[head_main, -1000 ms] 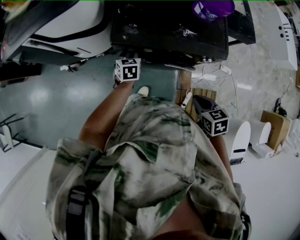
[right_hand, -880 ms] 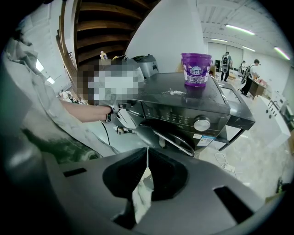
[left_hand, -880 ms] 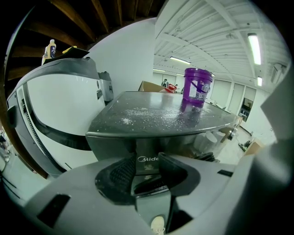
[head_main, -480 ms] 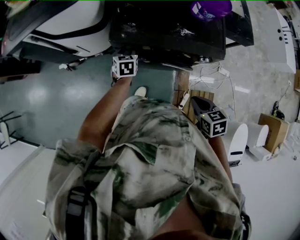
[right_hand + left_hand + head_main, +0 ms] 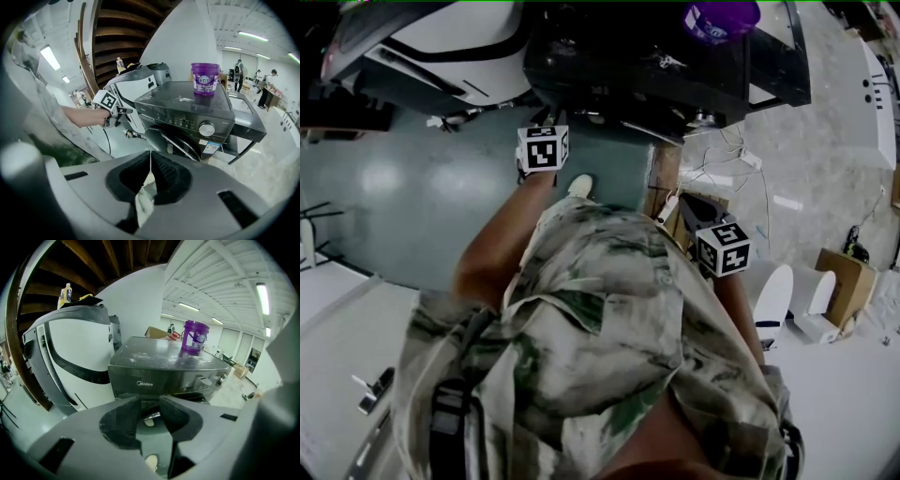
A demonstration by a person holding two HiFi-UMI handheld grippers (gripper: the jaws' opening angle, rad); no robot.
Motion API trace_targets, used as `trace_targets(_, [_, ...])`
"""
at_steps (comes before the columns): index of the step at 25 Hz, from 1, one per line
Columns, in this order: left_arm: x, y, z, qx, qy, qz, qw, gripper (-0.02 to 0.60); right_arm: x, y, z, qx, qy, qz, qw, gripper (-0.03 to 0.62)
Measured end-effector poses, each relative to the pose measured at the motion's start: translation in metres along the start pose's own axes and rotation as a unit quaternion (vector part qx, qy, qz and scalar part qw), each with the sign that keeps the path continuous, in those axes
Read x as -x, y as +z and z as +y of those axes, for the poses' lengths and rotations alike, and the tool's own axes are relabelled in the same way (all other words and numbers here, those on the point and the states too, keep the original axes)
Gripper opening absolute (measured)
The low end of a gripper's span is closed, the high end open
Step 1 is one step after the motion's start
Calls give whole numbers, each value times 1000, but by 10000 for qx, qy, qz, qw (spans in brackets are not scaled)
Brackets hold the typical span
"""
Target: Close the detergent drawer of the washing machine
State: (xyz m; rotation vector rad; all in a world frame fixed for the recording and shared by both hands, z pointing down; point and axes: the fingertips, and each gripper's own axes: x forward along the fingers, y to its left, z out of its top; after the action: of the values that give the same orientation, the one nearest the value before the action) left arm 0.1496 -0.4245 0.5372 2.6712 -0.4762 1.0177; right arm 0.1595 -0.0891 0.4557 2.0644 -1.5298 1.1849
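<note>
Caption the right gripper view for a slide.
Dark front-loading washing machine, purple bucket on top, seen past the shut right gripper.

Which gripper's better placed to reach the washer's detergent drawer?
Left. The left gripper is close to the washer and points at its front panel, jaws closing with nothing between them. The right gripper hangs back off to the side, jaws together.

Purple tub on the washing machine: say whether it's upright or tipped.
Upright: the purple tub stands on its base atop the washing machine, rim level.
</note>
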Motion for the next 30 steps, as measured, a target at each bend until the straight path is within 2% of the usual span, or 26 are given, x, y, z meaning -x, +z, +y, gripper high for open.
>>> trace_targets(5, [40,-17,-17,69,55,-90,9999,108,13,-12,2,132,193,-196,9995,28])
trace_targets(12, [101,-35,-58,182,-95,-275,9994,60,31,-31,5,306,468,-429,9975,26])
trace_targets(18, [151,-55,-100,210,-452,-414,9979,40,40,-46,14,438,715,-564,9949,25])
trace_targets(23, [175,-78,-127,-109,-795,-276,9964,31,46,-55,23,565,882,-640,9924,25])
trace_targets(30, [195,-92,-158,-208,-1282,-134,9914,26,55,-57,31,676,1022,-827,9890,23])
